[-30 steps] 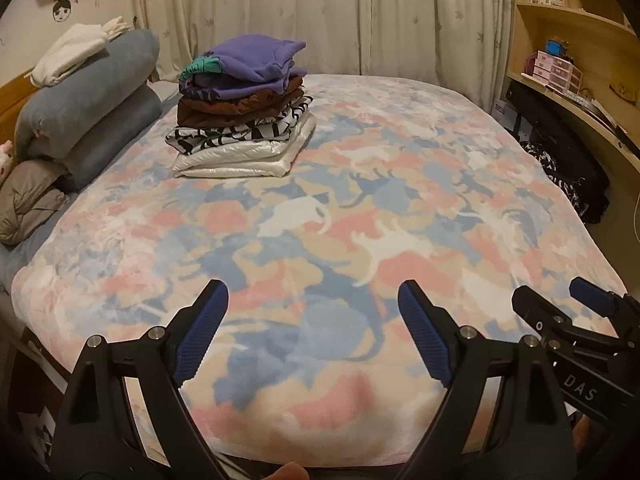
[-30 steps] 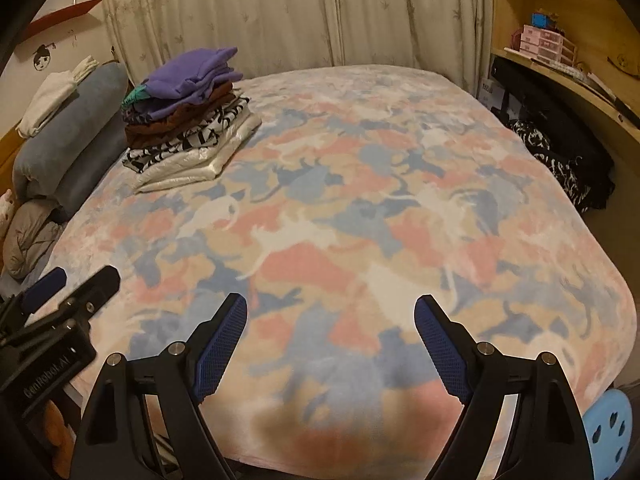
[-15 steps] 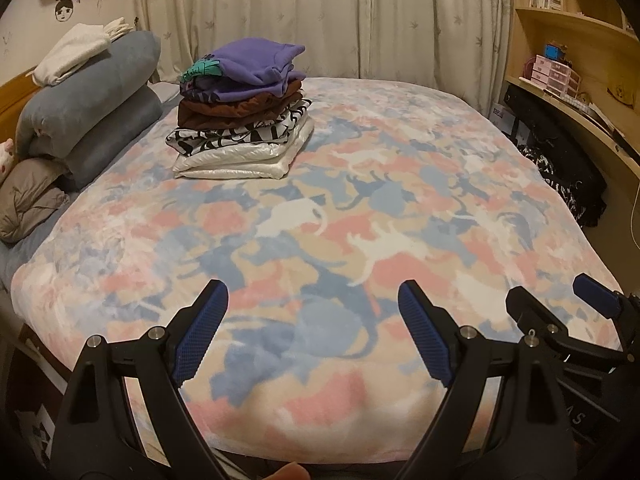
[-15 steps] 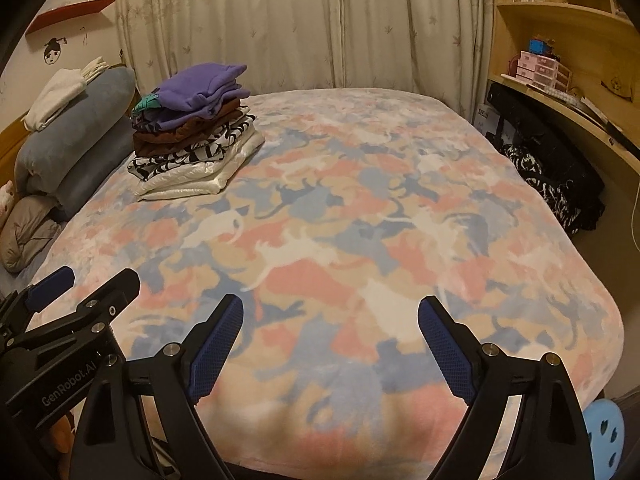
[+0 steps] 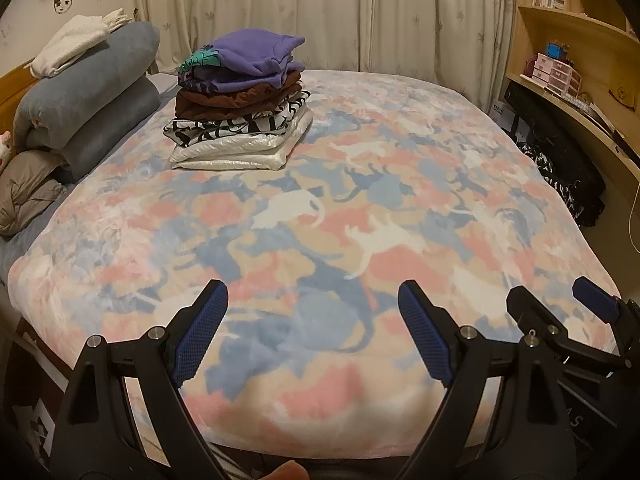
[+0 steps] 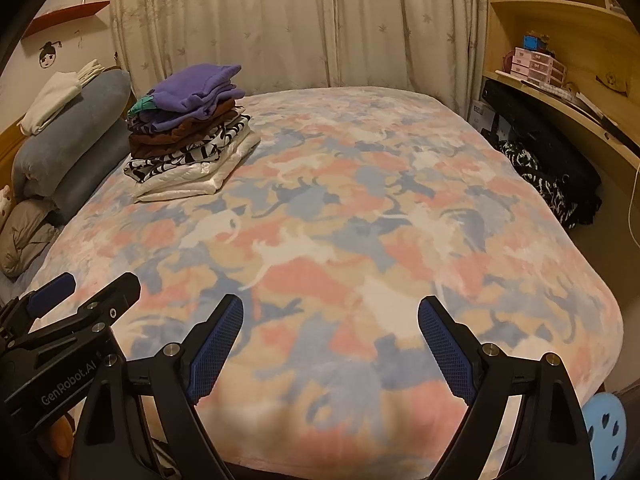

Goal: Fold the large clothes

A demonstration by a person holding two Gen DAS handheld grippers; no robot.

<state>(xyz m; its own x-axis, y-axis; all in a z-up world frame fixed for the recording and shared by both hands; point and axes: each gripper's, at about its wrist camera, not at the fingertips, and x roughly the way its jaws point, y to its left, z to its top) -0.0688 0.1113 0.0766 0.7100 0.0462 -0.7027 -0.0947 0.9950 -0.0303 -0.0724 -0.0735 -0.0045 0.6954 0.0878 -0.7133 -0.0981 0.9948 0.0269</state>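
A stack of folded clothes, purple on top, then brown, black-and-white and white, rests at the far left of the bed, which is covered by a pastel cat-print blanket. My left gripper hovers open over the bed's near edge with nothing between its blue pads. My right gripper is open too, empty, over the near edge. Each gripper shows in the other's view: the right gripper at lower right, the left gripper at lower left.
Grey rolled bedding with a white garment on top lies at the headboard on the left. Dark clothes hang beside the wooden desk and shelves on the right. Curtains close off the far side.
The right wrist view has tilted up a little, so the bed and stack sit lower in it. The right gripper has shifted slightly in the left view. The left gripper has stayed put.
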